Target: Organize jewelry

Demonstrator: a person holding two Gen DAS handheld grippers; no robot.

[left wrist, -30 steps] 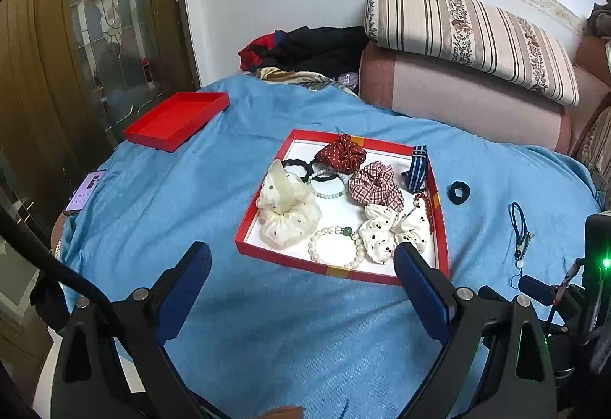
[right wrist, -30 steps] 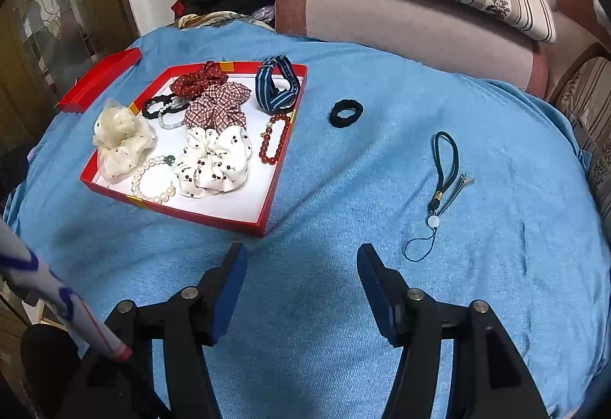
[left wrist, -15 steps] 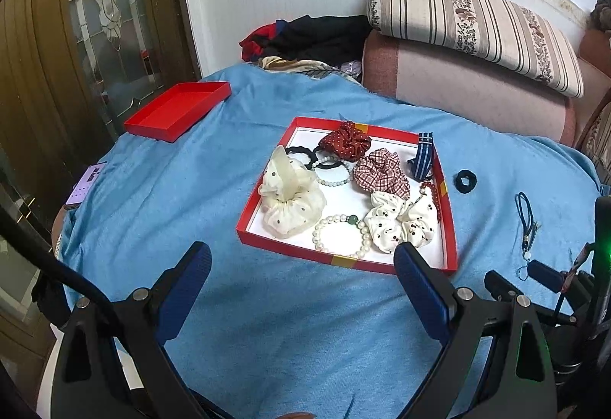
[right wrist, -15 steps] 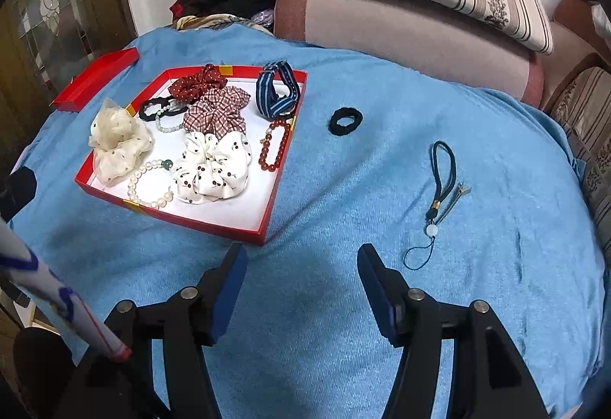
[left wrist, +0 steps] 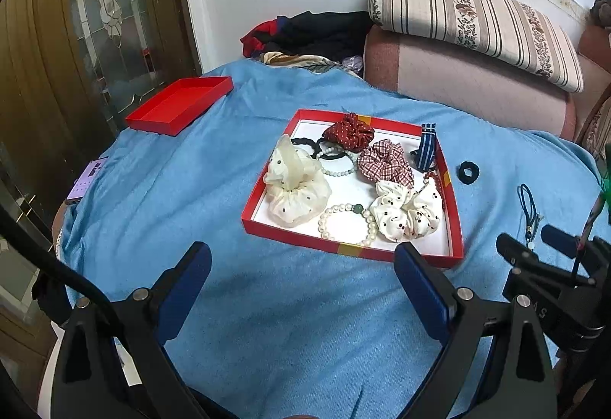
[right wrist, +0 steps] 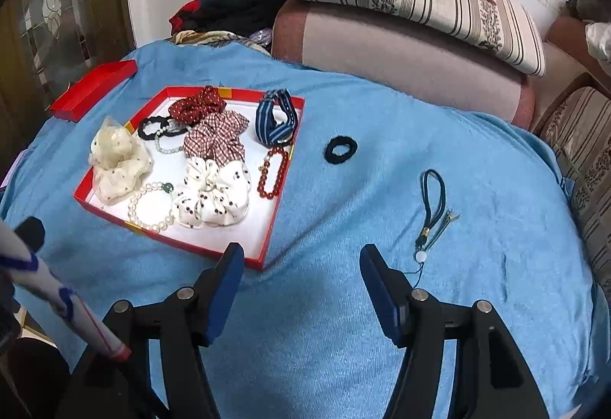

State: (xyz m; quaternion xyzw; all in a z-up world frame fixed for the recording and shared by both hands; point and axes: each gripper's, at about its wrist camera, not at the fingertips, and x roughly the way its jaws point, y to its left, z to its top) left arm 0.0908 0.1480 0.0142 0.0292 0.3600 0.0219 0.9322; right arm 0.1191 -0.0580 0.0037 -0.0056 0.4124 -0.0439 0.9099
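Note:
A red tray with a white floor lies on the blue cloth and holds several scrunchies, a pearl bracelet and a red bead bracelet. A black hair tie and a dark cord strap lie on the cloth to the tray's right. My left gripper is open and empty, just short of the tray's near edge. My right gripper is open and empty, near the tray's right corner.
A red lid lies at the far left of the cloth. A phone sits at the left edge. A striped cushion on a pink sofa and a clothes pile stand behind. A wooden door is on the left.
Both grippers have drawn back and risen a little, so the tray and loose items sit slightly farther away. Jaws stay open. Nothing on the cloth has moved.

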